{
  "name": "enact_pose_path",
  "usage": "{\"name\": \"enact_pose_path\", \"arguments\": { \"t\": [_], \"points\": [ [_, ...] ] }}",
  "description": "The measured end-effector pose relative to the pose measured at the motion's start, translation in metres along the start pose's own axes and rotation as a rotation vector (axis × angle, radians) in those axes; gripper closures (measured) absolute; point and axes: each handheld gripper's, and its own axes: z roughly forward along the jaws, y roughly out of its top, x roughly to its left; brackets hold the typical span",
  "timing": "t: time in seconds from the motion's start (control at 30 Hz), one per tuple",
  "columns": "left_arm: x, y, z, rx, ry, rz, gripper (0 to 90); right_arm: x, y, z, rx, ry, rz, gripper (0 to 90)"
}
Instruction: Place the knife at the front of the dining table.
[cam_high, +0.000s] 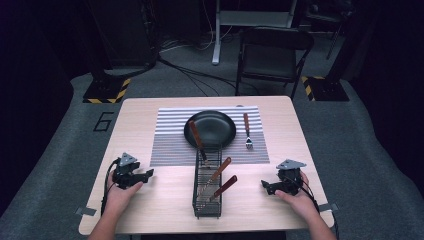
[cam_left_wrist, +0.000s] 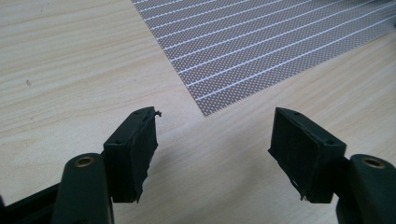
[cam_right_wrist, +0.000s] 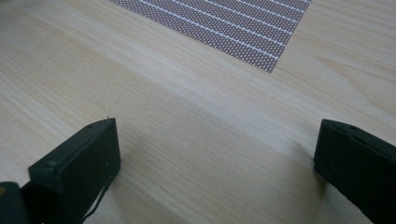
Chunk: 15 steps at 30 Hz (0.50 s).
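High view shows one piece of readable writing: a large dark numeral "6" (cam_high: 102, 121) marked on the grey floor just left of the light wooden bench (cam_high: 165, 200); nothing on the bench carries a legible label. The left tongs (cam_high: 148, 174) rest low over the bench's near-left part, held in a hand whose forearm comes in from the bottom edge, the tips pointing right toward the black wire cutlery basket (cam_high: 207, 185). The right tongs (cam_high: 265, 186) sit mirrored at the near right, held the same way and pointing left at that basket. Both are well apart from it. Left gripper view shows its black jaws spread wide with nothing between them, aimed at a corner of the grey striped placemat (cam_left_wrist: 261, 42); right gripper view likewise shows jaws spread wide and empty over bare wood. The basket stands at the bench's near middle, holding three wooden-handled utensils (cam_high: 220, 170), one leaning onto the round black plate (cam_high: 210, 129) on the placemat. A wooden-handled fork (cam_high: 247, 131) lies just right of the plate.
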Motion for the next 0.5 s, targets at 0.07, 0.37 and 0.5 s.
{"name": "enact_pose_path", "arguments": {
  "t": [0.07, 0.37, 0.5],
  "points": [
    [-0.003, 0.002, -0.003, -0.009, -0.004, -0.009, 33.7, 0.000, 0.000, 0.000, 0.000, 0.000, 0.000, 0.0],
    [-0.011, 0.007, -0.012, -0.015, -0.023, -0.010, 39.7, 0.000, 0.000, 0.000, 0.000, 0.000, 0.000, 0.0],
    [-0.016, 0.009, -0.016, -0.011, -0.043, 0.000, 42.0, 0.000, 0.000, 0.000, 0.000, 0.000, -0.001, 0.0]
  ]
}}
